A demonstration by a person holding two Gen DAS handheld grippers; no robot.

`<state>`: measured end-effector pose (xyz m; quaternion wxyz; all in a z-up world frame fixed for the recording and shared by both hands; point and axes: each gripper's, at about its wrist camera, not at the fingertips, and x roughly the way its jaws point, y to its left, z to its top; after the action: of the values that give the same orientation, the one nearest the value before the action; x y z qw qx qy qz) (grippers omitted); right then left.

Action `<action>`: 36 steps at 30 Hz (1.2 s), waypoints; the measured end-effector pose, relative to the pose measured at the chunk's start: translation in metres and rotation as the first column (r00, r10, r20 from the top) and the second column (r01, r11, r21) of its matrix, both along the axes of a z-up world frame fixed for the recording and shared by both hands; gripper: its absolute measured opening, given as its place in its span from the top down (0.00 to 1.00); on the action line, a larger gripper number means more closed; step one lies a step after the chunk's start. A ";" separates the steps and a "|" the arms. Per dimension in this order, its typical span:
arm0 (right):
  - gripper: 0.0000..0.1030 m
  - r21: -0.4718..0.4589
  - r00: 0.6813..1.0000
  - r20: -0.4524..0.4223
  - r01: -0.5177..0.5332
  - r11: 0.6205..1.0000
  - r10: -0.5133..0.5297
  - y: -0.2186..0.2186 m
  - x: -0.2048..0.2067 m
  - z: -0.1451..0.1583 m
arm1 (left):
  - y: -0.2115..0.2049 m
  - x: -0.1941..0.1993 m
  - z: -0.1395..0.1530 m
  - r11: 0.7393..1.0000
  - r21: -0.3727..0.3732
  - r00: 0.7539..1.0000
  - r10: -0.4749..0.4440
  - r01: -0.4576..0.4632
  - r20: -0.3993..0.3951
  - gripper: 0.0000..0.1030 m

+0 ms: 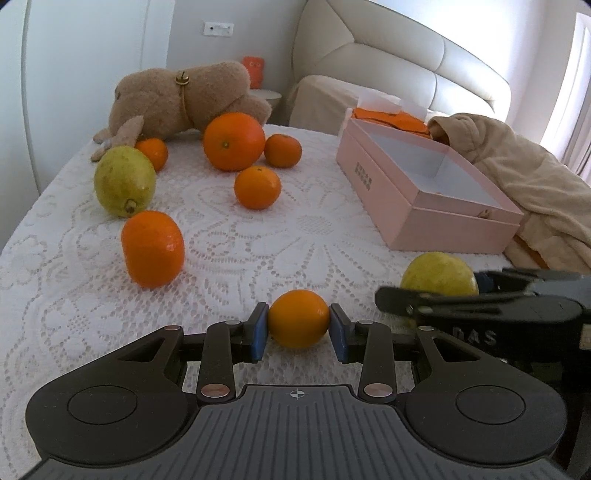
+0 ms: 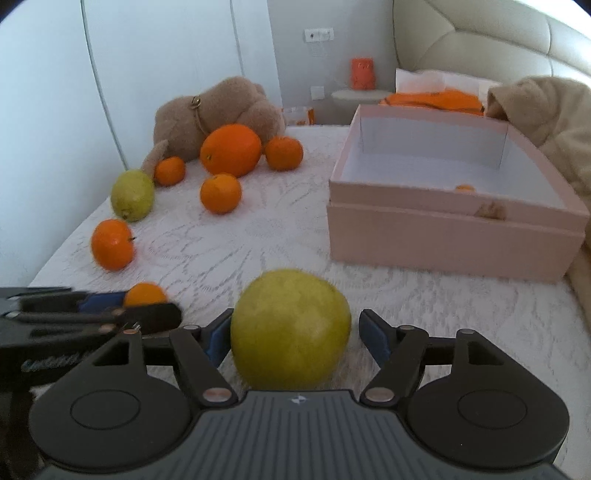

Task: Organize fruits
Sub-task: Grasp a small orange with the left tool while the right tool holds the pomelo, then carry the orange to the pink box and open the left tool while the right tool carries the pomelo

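Left gripper (image 1: pixel 298 325) jaws clamp a mandarin (image 1: pixel 298 318); right gripper (image 2: pixel 293 338) jaws straddle a pear (image 2: pixel 290 328), wide; box (image 2: pixel 443 229) at one o'clock.

Behind your worktop (image 1: pixel 229 236), covered in white lace, you have a cream padded sofa (image 1: pixel 388 55) and pale walls. A white wall socket (image 1: pixel 218 28) sits above a small round side table (image 2: pixel 356 95). Daylight comes in through the curtained window (image 1: pixel 580 92) at far right.
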<state>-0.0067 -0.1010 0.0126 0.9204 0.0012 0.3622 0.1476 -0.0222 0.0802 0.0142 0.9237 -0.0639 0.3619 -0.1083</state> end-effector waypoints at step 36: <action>0.32 -0.021 1.000 -0.023 0.004 1.000 -0.004 -0.047 -0.032 -0.001 | -0.025 -0.013 -0.006 0.996 0.078 0.998 -0.050 0.046 0.047 0.62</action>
<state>-0.0390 -0.1479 0.0113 0.9163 -0.0062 0.3744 0.1419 -0.0350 0.0550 0.0082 0.9313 -0.0170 0.3443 -0.1180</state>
